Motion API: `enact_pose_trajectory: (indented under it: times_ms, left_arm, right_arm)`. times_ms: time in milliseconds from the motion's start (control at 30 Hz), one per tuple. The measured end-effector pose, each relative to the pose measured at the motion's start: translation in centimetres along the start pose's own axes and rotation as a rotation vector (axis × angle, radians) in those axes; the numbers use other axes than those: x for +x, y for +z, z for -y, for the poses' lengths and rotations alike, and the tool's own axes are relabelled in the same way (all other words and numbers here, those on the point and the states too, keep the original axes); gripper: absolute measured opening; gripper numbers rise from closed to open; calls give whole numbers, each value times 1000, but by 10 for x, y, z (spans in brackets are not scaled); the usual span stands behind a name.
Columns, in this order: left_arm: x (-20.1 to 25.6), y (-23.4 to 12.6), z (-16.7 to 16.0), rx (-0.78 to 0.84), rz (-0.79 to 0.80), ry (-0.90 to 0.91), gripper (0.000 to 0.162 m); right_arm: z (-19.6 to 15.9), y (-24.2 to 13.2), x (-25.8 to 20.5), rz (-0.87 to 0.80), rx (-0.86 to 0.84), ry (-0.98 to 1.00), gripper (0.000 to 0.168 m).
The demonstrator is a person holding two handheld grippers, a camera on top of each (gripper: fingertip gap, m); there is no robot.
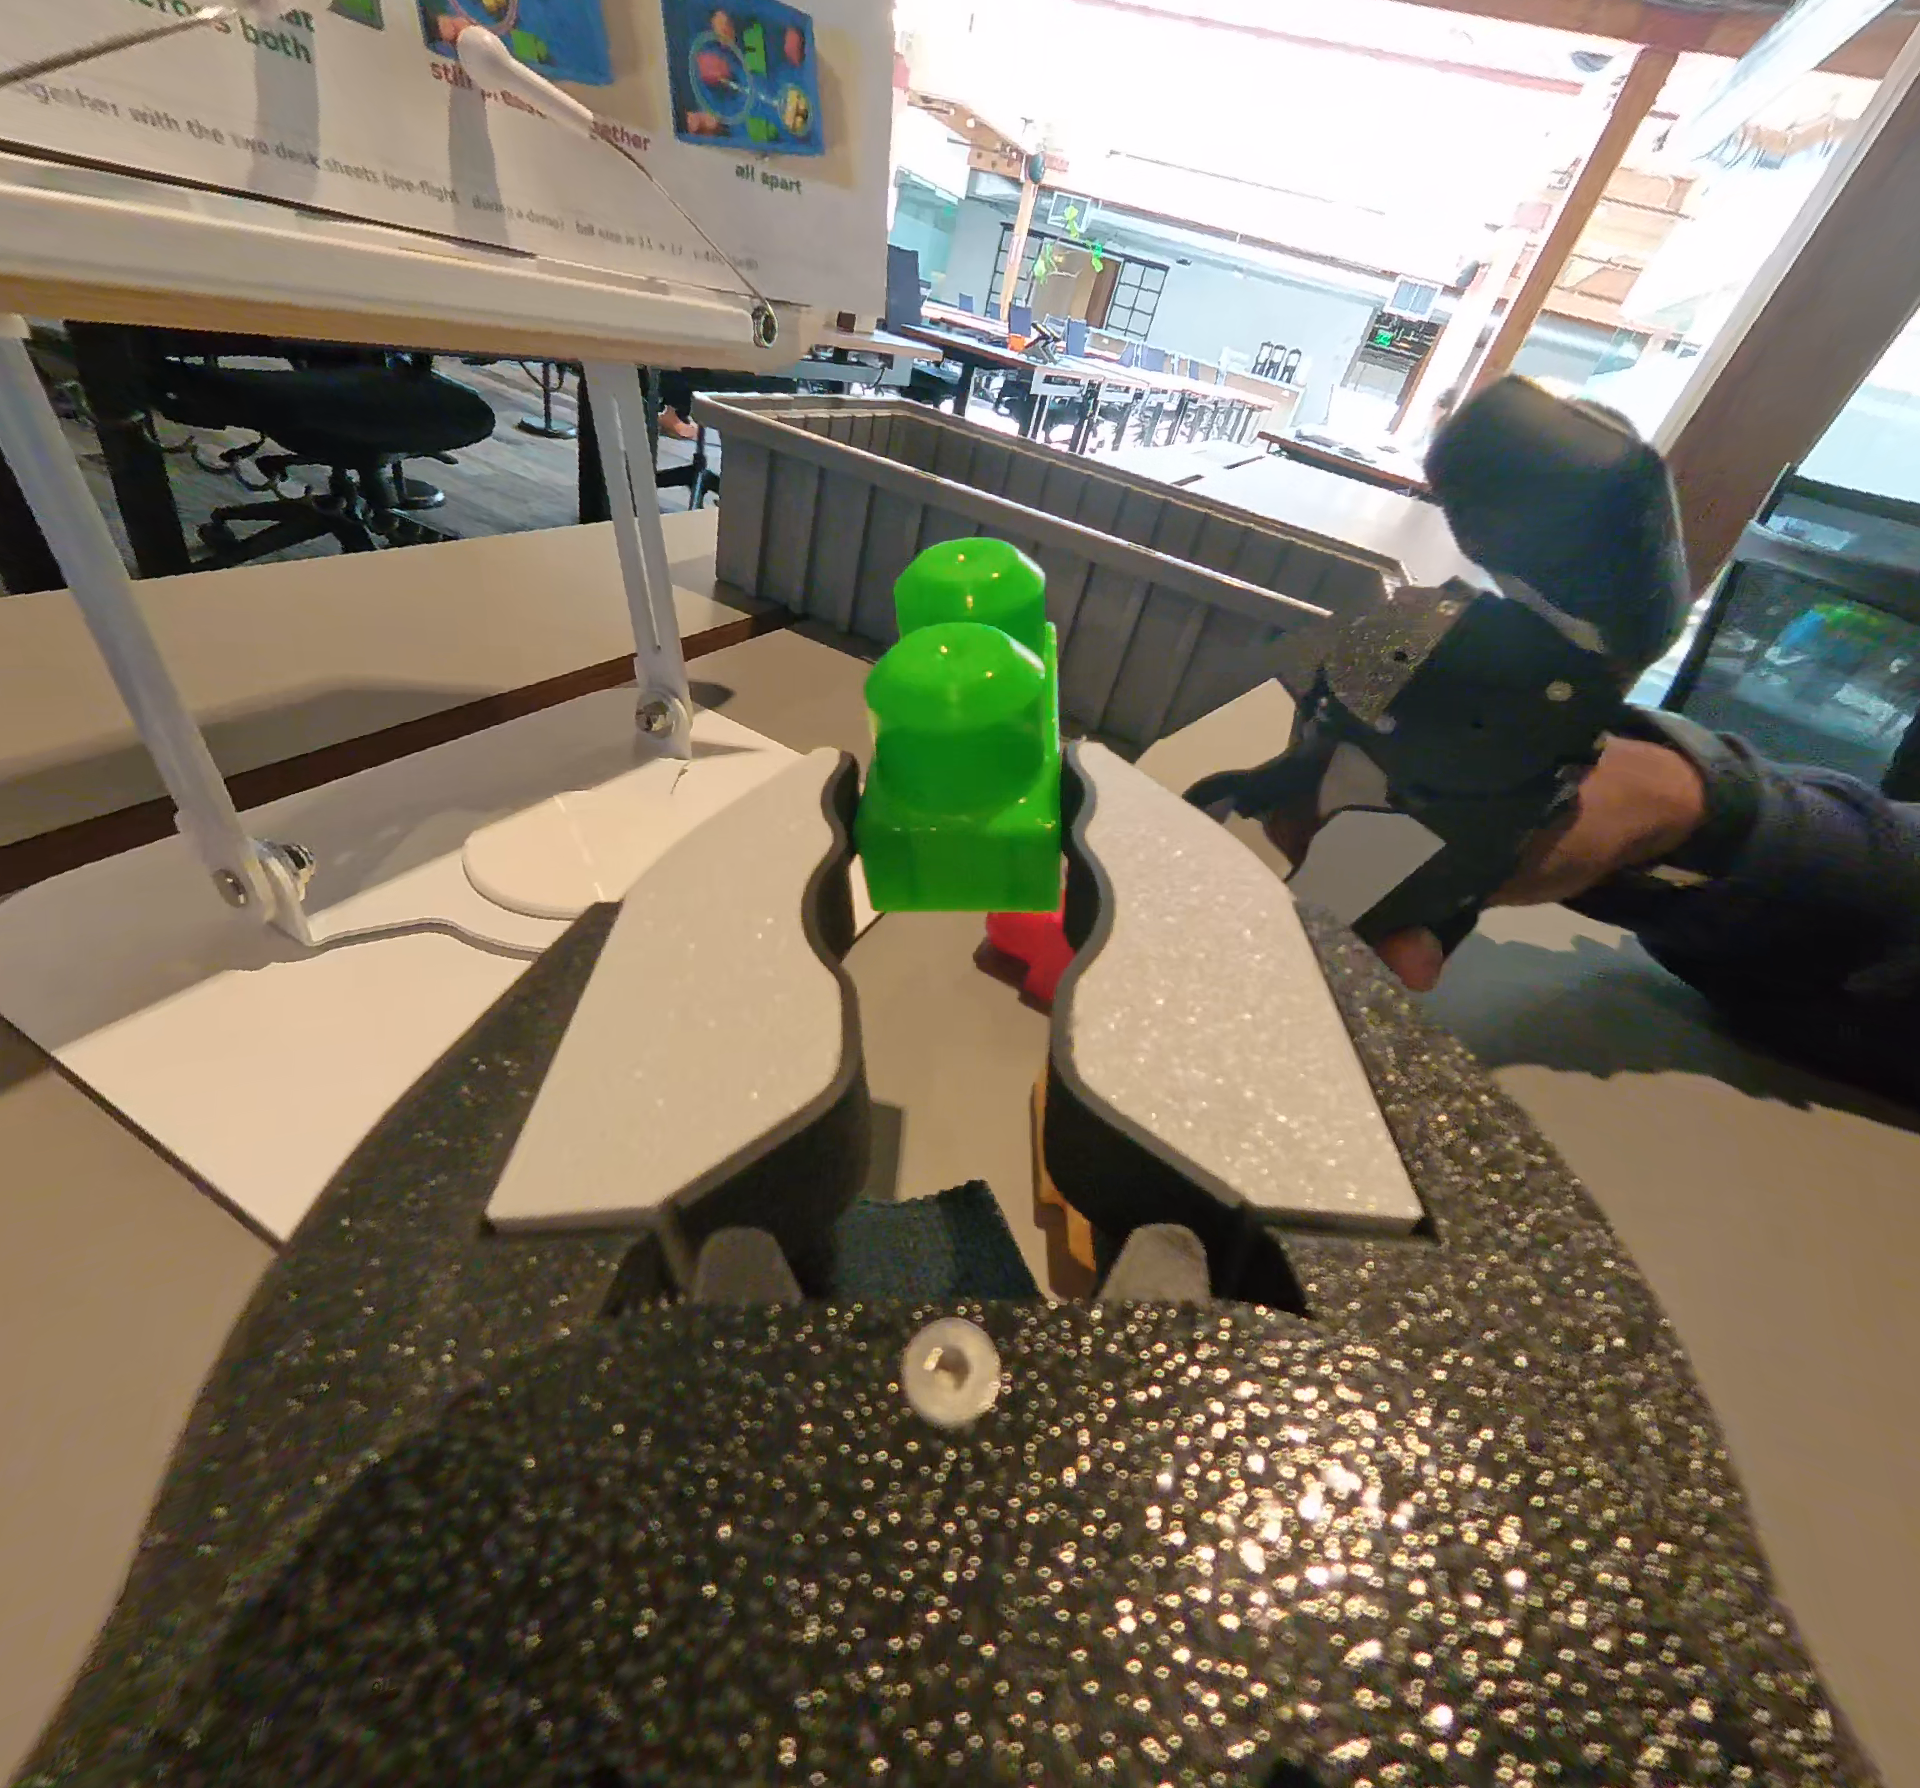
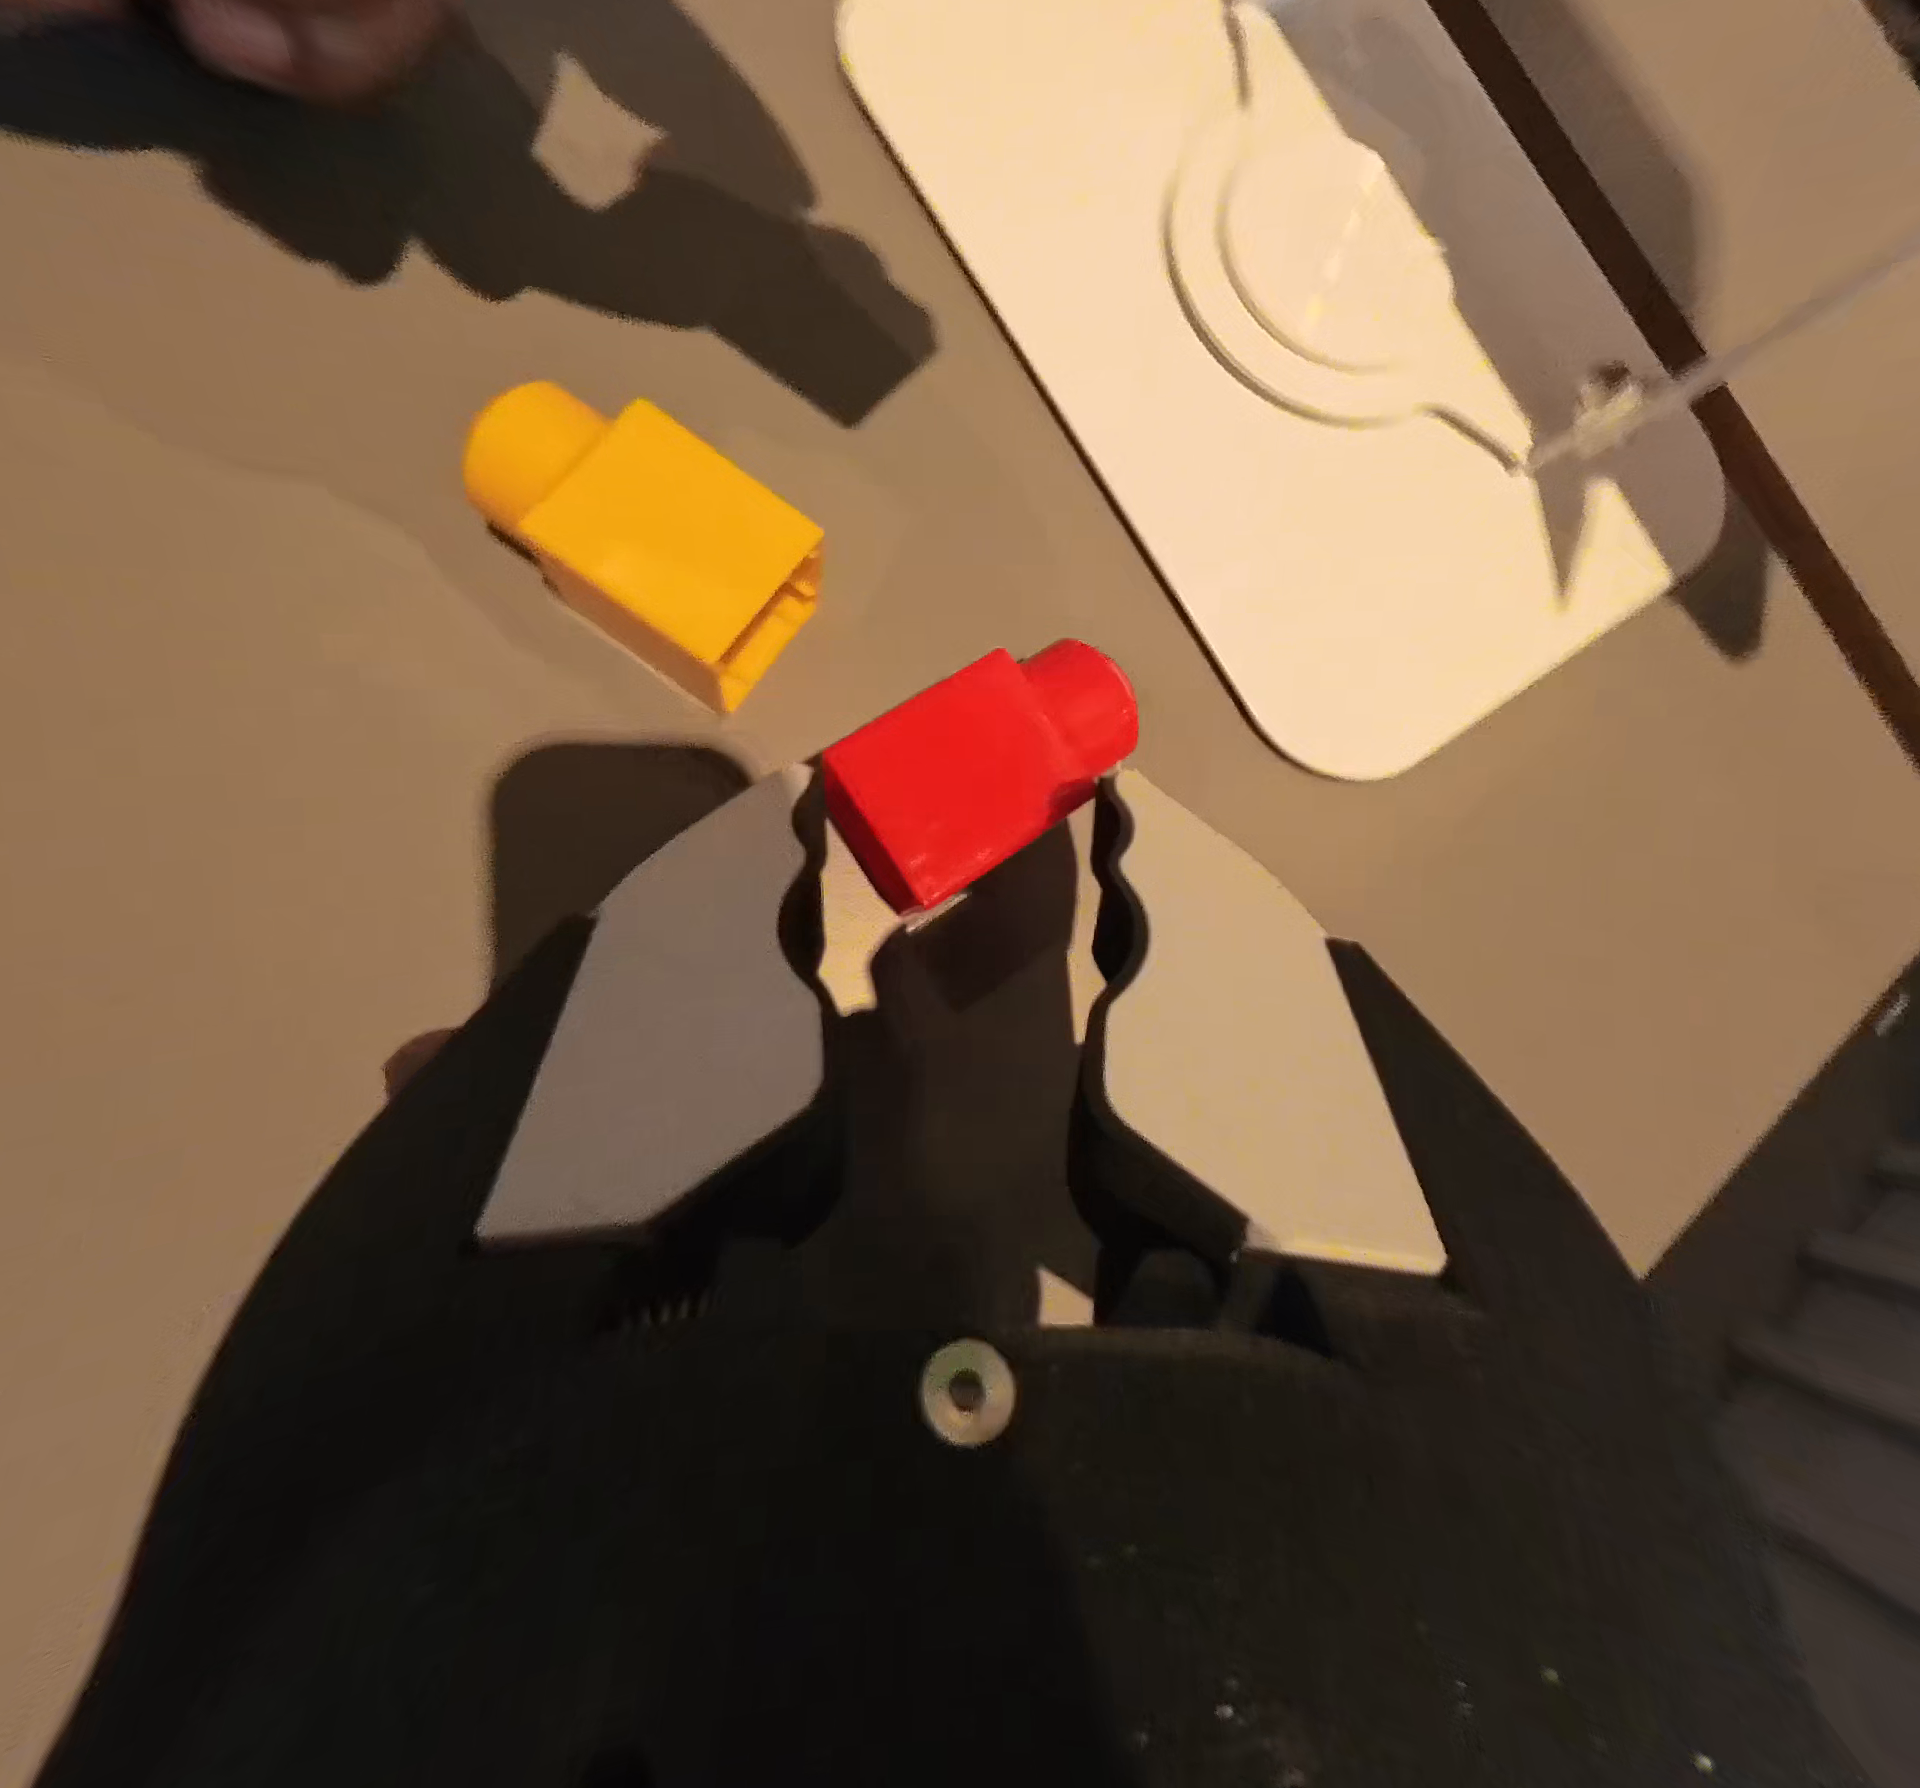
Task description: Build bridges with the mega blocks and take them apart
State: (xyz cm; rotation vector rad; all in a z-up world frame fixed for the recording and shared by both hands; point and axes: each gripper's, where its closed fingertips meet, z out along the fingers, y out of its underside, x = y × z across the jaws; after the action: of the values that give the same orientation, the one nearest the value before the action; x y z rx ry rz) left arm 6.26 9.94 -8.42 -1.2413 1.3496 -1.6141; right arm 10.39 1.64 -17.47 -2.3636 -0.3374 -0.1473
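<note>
Speckled black housing fills the foreground as your left gripper (image 1: 958, 839) pinches a green two-stud block (image 1: 961, 762) between its white fingers (image 1: 717, 969), studs up, lifted clear of the bench (image 1: 312, 616). Beneath it a red block (image 1: 1023, 959) peeks out beside the right finger, lying on the bench.

Your right gripper (image 2: 951, 829) hangs over that same red block (image 2: 977, 772), its fingers (image 2: 675, 1011) spread, the block lying on its side at the tips with the stud pointing away to the right. Whether the tips touch it cannot be told; no grip is made. Just beyond, a yellow block (image 2: 649, 543) also lies on its side, apart from the red one.

All three pieces are separate, so this reads as either the start of a bridge or the end of taking one apart. If building, the two single blocks need standing upright as piers, near enough for the green block to span both; the next move calls for closing squarely on the red block's flat sides and righting it.

Past the blocks sits the white stand base (image 2: 1299, 388) of an instruction sheet holder, and behind it a grey bin (image 1: 1039, 533) whose contents are hidden from this angle.
</note>
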Motion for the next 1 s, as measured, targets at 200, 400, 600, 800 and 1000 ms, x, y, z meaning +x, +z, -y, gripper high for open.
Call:
enact_pose_trajectory:
  times_ms: [200, 400, 600, 800, 1000]
  left_arm:
    - [2, 1, -2, -11, -19, -12, 36]
    - [2, 0, -1, -11, -16, -7, 36]
    - [0, 0, -3, -18, -10, -6, 36]
    - [0, 0, -2, -12, -6, -6, 36]
    - [3, 1, -1, 2, -23, -19, 36]
  right_arm:
    - [-4, -5, -4, 147, 133, -238, 43]
    - [-9, -11, 0, 156, 70, -158, 58]
    - [-10, -10, -2, 57, -75, 85, 53]
    - [-15, -6, -3, -11, -130, 154, 45]
    - [-17, 5, 2, 13, -97, 186, 43]
